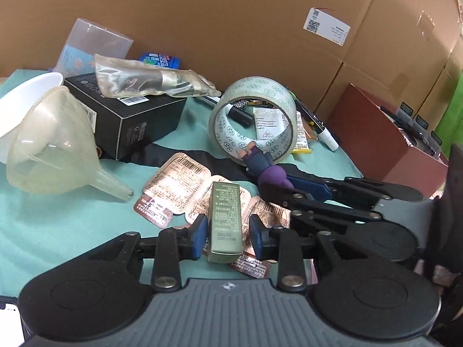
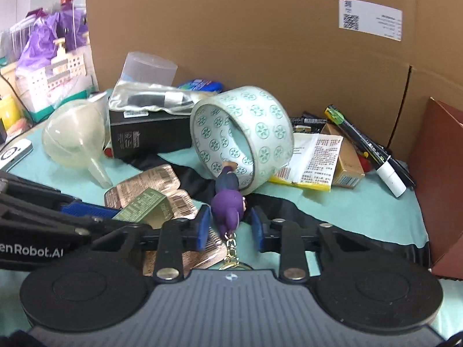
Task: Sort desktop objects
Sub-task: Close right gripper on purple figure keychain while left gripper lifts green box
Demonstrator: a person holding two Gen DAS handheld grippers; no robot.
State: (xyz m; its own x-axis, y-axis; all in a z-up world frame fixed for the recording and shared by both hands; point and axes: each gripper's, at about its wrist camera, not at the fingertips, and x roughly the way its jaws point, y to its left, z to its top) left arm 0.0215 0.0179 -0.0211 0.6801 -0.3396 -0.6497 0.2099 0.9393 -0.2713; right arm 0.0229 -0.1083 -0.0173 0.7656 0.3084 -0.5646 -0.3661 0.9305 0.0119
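My left gripper [image 1: 228,235] stands around a small olive-green box [image 1: 226,221] that lies on foil blister packs [image 1: 176,185]; its blue pads sit close on both sides with slight gaps. The box also shows in the right wrist view [image 2: 143,204]. My right gripper [image 2: 228,227] is open around a purple figurine keychain [image 2: 227,202], pads beside it and not pressing. The figurine [image 1: 267,170] leans against a patterned tape roll [image 1: 254,118], also in the right wrist view [image 2: 246,133].
A clear funnel [image 1: 55,144], black box [image 1: 130,121], plastic sleeve [image 1: 150,81] and white bowl [image 1: 26,98] lie left on the teal cloth [image 1: 58,231]. Markers [image 2: 364,144], leaflets [image 2: 312,156] and a tan box [image 2: 344,159] lie right. A red-brown bin [image 1: 385,136] and cardboard wall [image 1: 231,14] bound the area.
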